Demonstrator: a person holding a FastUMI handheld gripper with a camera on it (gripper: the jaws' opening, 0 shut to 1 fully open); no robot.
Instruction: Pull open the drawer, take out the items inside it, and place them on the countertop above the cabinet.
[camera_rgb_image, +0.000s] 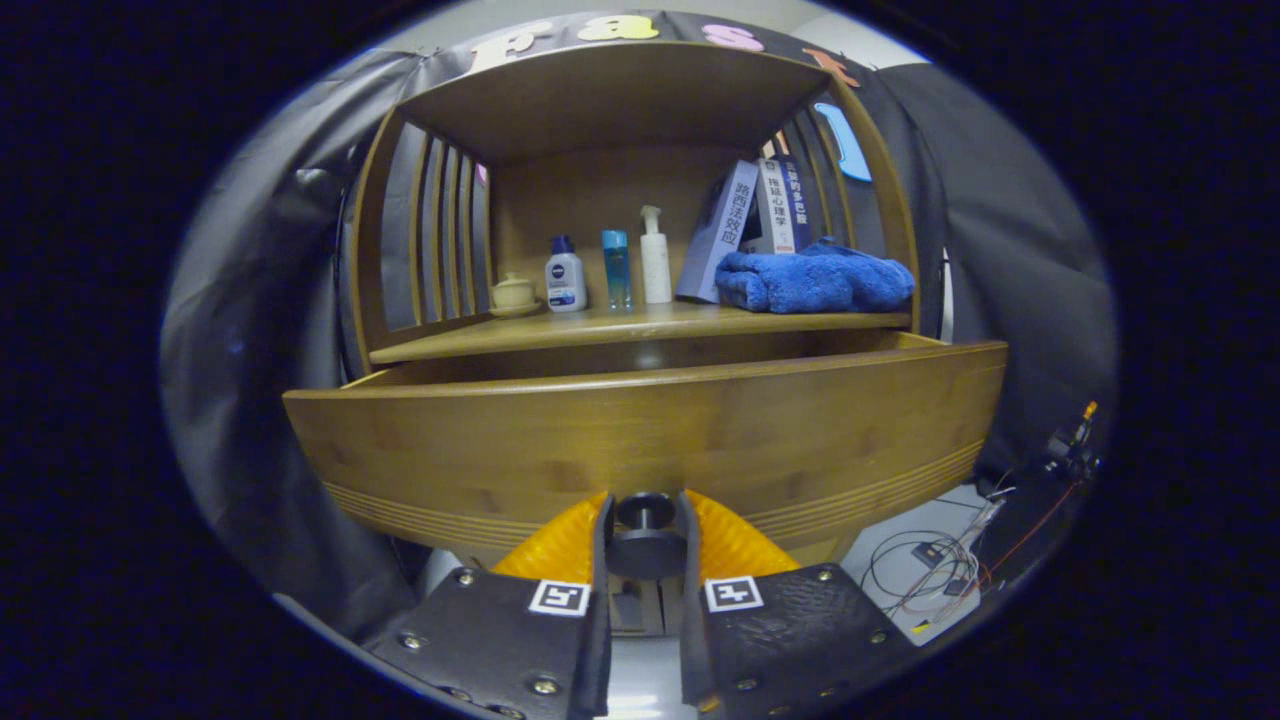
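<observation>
A wooden drawer front stands pulled out a little from the cabinet, a dark gap showing along its top behind the front panel. Its dark round knob sits between my fingers, and my gripper is shut on that knob. The drawer's inside is hidden behind the front panel. Above it runs the wooden countertop, which carries a small cream lidded pot, a white bottle with a blue cap, a slim blue bottle, a white pump bottle and a folded blue towel.
Several books lean at the back right of the countertop behind the towel. Slatted wooden sides and a wooden top shelf enclose the space. Loose cables lie on the pale floor to the right below the drawer.
</observation>
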